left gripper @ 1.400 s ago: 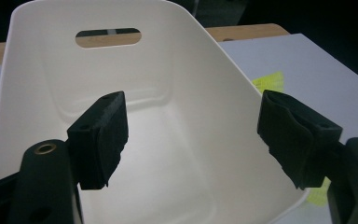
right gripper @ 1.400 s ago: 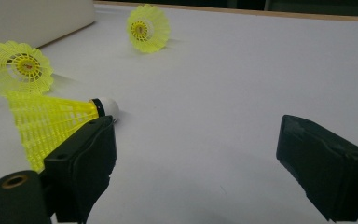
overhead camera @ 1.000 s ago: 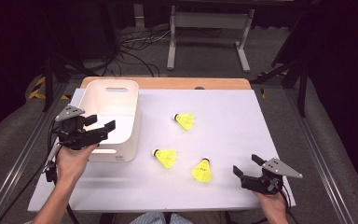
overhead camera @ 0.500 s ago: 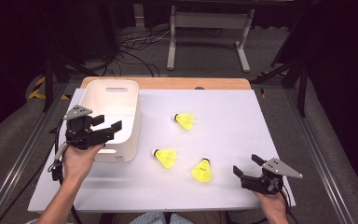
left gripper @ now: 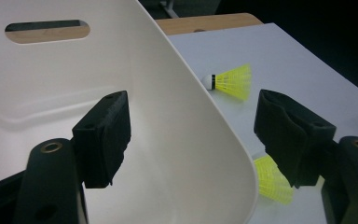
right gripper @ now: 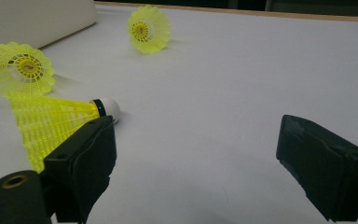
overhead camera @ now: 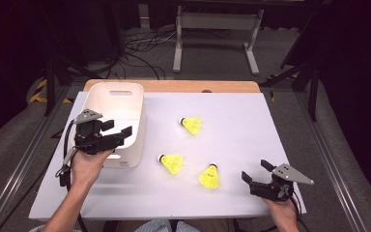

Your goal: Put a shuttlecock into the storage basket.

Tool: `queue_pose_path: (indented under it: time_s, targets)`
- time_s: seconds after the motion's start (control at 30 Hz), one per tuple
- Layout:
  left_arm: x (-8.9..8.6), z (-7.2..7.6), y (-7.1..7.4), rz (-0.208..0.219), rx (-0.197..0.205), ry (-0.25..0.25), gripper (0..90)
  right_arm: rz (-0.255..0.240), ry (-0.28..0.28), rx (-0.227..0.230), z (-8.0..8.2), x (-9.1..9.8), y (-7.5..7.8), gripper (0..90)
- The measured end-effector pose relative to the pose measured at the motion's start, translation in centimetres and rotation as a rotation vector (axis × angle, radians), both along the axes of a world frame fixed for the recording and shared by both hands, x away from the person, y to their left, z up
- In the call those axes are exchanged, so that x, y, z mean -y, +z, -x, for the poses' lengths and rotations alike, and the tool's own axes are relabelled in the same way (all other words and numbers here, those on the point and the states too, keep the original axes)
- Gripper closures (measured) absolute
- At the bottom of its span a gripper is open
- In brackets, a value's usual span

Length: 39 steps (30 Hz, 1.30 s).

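Left gripper (overhead camera: 121,134) has shifted over the white bin (overhead camera: 134,99) — spread, straddling its wall.

A bin (overhead camera: 117,121) sits on the bench (overhead camera: 270,125) at left of the frame. Three shuttlecocks lie right of it: one (overhead camera: 192,124) mid-frame, two (overhead camera: 171,163) (overhead camera: 209,176) lower centre, near each other.

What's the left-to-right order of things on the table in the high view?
Left tool → white bin → near-left shuttlecock → far shuttlecock → near-right shuttlecock → right tool.
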<state>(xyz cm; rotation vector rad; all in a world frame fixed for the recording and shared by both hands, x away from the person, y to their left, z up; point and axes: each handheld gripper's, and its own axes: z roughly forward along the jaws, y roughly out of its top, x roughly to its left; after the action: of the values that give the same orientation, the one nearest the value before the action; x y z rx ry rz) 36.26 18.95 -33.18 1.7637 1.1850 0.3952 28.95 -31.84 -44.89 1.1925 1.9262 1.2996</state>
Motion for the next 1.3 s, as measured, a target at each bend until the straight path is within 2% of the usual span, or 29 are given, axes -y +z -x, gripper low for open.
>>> queue_pose_path:
  time_s: [0.1, 1.13, 1.3]
  targets:
    - [0.3, -0.1, 0.0, 0.009, -0.007, -0.01, 28.0, 0.001, 0.003, -0.001, 0.0, -0.1, 0.0, 12.4]
    - [3.4, -0.5, 0.1, -0.009, -0.023, -0.102, 31.9, 0.0, 0.01, -0.005, 0.0, -0.1, 0.0, 12.5]
    - [4.2, -0.3, 0.3, -0.057, -0.026, -0.115, 32.4, -0.002, 0.011, -0.004, 0.0, -0.1, 0.0, 12.6]
